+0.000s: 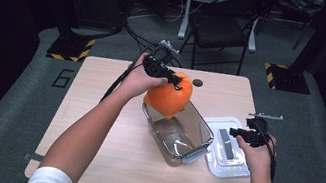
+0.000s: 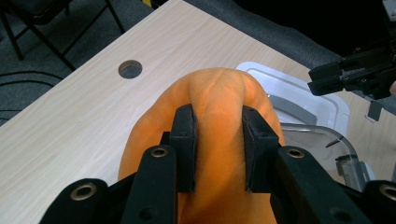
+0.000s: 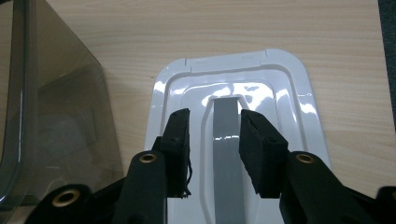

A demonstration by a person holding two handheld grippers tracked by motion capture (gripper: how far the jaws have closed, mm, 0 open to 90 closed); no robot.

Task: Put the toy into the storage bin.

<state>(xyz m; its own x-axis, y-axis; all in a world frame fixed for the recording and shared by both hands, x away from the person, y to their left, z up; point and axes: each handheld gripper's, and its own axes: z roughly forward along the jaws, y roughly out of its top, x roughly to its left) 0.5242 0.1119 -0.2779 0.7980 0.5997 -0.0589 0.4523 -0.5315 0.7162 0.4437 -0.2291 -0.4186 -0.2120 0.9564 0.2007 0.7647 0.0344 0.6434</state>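
A dim room with grey carpet is seen around a light wood-grain worktop (image 1: 94, 125), with a black folding chair (image 1: 223, 28) parked behind it and yellow-black hazard tape on two floor plates. A small round hole (image 1: 197, 83) is cut into the worktop near the far edge.

A clear, smoky-tinted plastic container (image 1: 178, 137) is set roughly mid-worktop, open at the top, with a grey latch at its near end. Just to its right, a white lid (image 3: 233, 88) with a grey handle strip down its middle is laid flat on the wood, close beside the container but whether they touch can't be told.

The left gripper (image 2: 218, 128) is clamped on a soft orange plush thing (image 2: 219, 93), kind of pumpkin-shaped; a ridge of the fabric is pinched between the two black pads, clearly visible in the left gripper view. In the high view the plush (image 1: 169, 95) is held up in the air over the far end of the container, its lower part dipping towards the rim, not resting inside.

The right gripper (image 3: 214, 140) is held above the white lid, jaws parted a moderate amount with nothing between them, and the grey handle strip is lined up right in the gap below. In the high view it (image 1: 240, 133) is seen over the lid's right half, with its cable trailing back along the forearm.
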